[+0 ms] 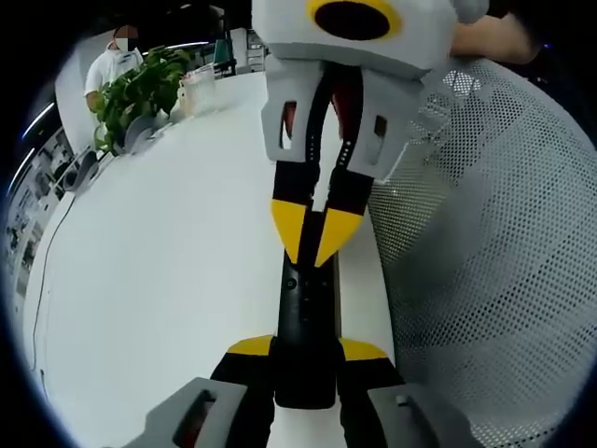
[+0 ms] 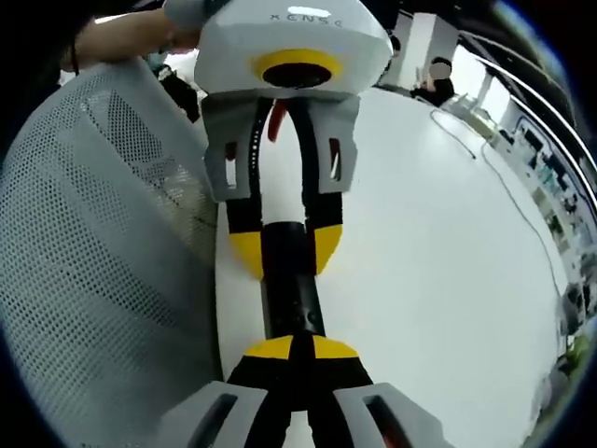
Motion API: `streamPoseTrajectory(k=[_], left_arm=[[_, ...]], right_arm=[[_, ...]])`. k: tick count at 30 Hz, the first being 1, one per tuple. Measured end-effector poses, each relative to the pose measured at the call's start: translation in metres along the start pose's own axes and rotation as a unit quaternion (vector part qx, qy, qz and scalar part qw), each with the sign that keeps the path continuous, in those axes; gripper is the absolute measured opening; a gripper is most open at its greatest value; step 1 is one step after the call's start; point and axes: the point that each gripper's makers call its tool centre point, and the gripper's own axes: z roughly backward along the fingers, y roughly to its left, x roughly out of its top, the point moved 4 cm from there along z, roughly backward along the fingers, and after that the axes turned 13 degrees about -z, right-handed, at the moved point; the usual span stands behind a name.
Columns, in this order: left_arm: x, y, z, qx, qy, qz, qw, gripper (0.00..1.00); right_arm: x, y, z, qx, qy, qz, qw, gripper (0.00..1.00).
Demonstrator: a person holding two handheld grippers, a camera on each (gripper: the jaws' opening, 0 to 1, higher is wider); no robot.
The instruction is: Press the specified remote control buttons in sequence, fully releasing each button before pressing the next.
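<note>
A white worktop [image 1: 159,280] held a black remote [image 1: 305,327], clamped by the left claw [image 1: 306,350]; the clenched right claw [image 2: 291,347] pressed it. Left gripper view added a plant [image 1: 140,89].

matt black plastic remote [image 1: 305,322]

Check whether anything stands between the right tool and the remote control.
Nothing visible does. The right tool, tips together, comes down straight onto the face of the remote control, with no gap to be seen between them. The left tool clamps the remote control's other end.
</note>
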Motion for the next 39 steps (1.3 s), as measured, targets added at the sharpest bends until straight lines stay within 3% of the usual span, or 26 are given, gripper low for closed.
streamPoseTrajectory(k=[4, 8, 12, 15, 17, 24, 29, 39], left_arm=[[0.0002, 0.0002, -0.0001, 0.0, 0.0, 0.001, 1.0, 0.24], [0.0005, 0.0001, -0.0001, 0.001, -0.001, 0.001, 1.0, 0.24], [0.0007, 0.0002, 0.0, 0.001, 0.001, 0.001, 1.0, 0.24], [0.0006, 0.0, 0.0002, 0.001, 0.0, 0.001, 1.0, 0.24], [0.0005, 0.0, 0.0002, 0.0, 0.0, 0.001, 1.0, 0.24], [0.0001, 0.0, 0.0004, -0.001, -0.001, 0.003, 1.0, 0.24], [-0.0001, -0.0002, 0.0006, 0.0, -0.002, 0.004, 1.0, 0.24], [-0.0001, -0.0004, 0.0009, -0.001, -0.004, 0.006, 1.0, 0.24]], right_arm=[[0.0005, -0.0005, 0.0004, 0.001, 0.002, -0.025, 0.9997, 0.01], [-0.0017, 0.0032, 0.0014, -0.012, -0.018, 0.001, 0.9998, 0.01], [0.0008, -0.0004, 0.0009, 0.001, -0.013, -0.006, 0.9999, 0.0], [0.0012, -0.0044, 0.0007, -0.023, -0.009, 0.014, 0.9996, 0.0], [0.0022, -0.0008, -0.0012, -0.012, -0.001, 0.014, 0.9998, 0.0], [0.0026, -0.0005, -0.002, -0.024, 0.001, -0.008, 0.9997, 0.0], [0.0003, -0.0035, 0.0007, -0.008, -0.024, -0.042, 0.9988, 0.0], [-0.0063, -0.0013, 0.0045, -0.003, -0.003, -0.03, 0.9995, 0.0]])
